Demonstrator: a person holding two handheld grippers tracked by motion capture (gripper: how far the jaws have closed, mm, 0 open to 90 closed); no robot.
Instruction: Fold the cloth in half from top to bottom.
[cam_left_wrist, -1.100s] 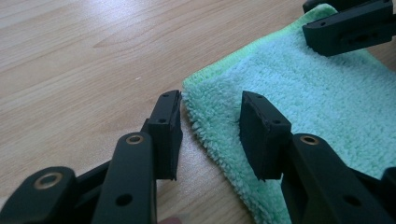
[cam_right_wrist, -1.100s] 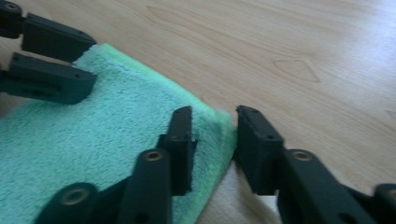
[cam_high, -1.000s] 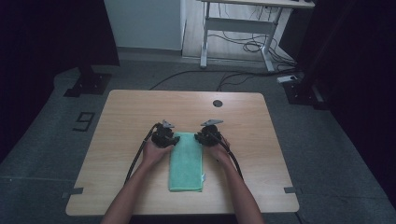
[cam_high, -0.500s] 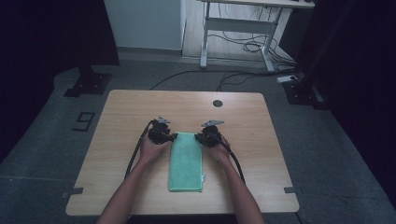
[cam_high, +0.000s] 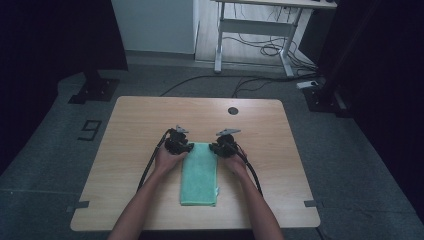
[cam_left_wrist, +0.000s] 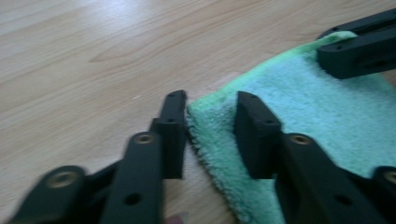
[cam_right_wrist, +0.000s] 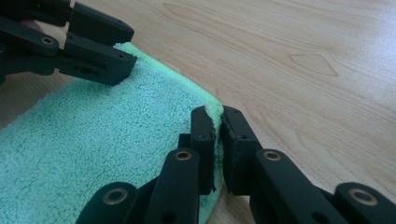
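A folded green towel (cam_high: 199, 175) lies lengthwise on the wooden table (cam_high: 130, 125), both hands at its far end. My left gripper (cam_high: 186, 147) is at the far left corner. In the left gripper view its jaws (cam_left_wrist: 210, 100) stand astride that corner (cam_left_wrist: 210, 116) with a gap on each side; they have just been closing. My right gripper (cam_high: 216, 148) is at the far right corner. In the right gripper view it (cam_right_wrist: 217, 114) is shut, with the towel's edge (cam_right_wrist: 140, 135) pinched between the pads. Each gripper view shows the other gripper (cam_left_wrist: 359, 46) (cam_right_wrist: 93, 46) across the towel.
A round cable hole (cam_high: 233, 110) sits near the table's far edge. Bare wood spreads to the left and right of the towel. Beyond the table stand a white desk frame (cam_high: 255, 27) with cables on the floor and black stand bases (cam_high: 95, 90).
The left gripper has shifted slightly at the towel's far left corner. The right gripper and the towel have stayed where they were.
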